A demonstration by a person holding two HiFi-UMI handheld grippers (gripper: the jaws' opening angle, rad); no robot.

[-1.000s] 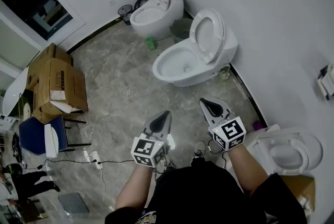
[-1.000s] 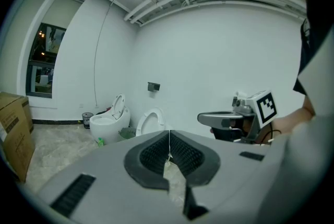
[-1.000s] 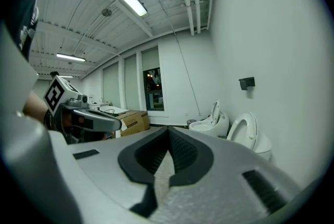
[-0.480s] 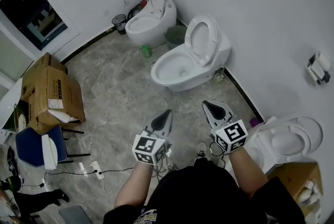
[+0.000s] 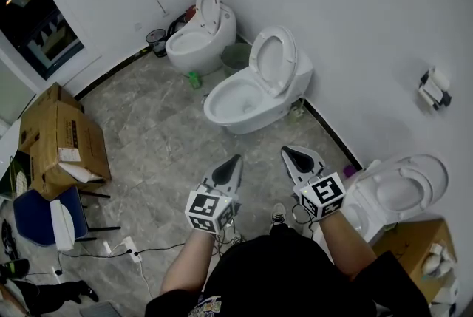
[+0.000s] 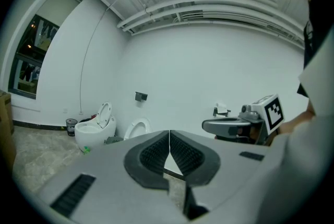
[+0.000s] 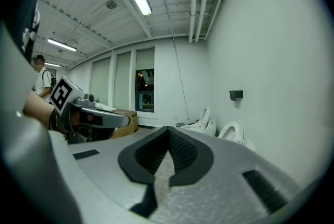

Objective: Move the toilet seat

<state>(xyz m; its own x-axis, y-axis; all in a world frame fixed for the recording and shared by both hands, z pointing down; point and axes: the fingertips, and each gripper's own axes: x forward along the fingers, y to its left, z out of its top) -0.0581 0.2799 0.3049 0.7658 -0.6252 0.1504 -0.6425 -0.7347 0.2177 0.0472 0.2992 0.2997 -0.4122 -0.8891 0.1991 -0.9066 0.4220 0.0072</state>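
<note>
Three white toilets stand along the wall. The middle toilet (image 5: 244, 103) has its seat (image 5: 272, 60) raised upright against the tank; that seat shows small in the left gripper view (image 6: 138, 128) and in the right gripper view (image 7: 233, 131). My left gripper (image 5: 235, 160) and right gripper (image 5: 287, 153) hang side by side in front of me, short of the middle toilet and touching nothing. Both are shut and empty, the jaws meeting in the left gripper view (image 6: 169, 133) and in the right gripper view (image 7: 168, 129).
A far toilet (image 5: 196, 38) with its lid up stands at the back, a black bin (image 5: 156, 38) and a green bucket (image 5: 235, 57) beside it. A near toilet (image 5: 392, 193) is at my right. Cardboard boxes (image 5: 59, 142) and a blue chair (image 5: 44, 216) sit left. Paper holders (image 5: 432, 90) hang on the wall.
Both grippers have moved forward toward the middle toilet, still shut. The view has shifted, so the toilets sit further left and the near toilet shows more fully.
</note>
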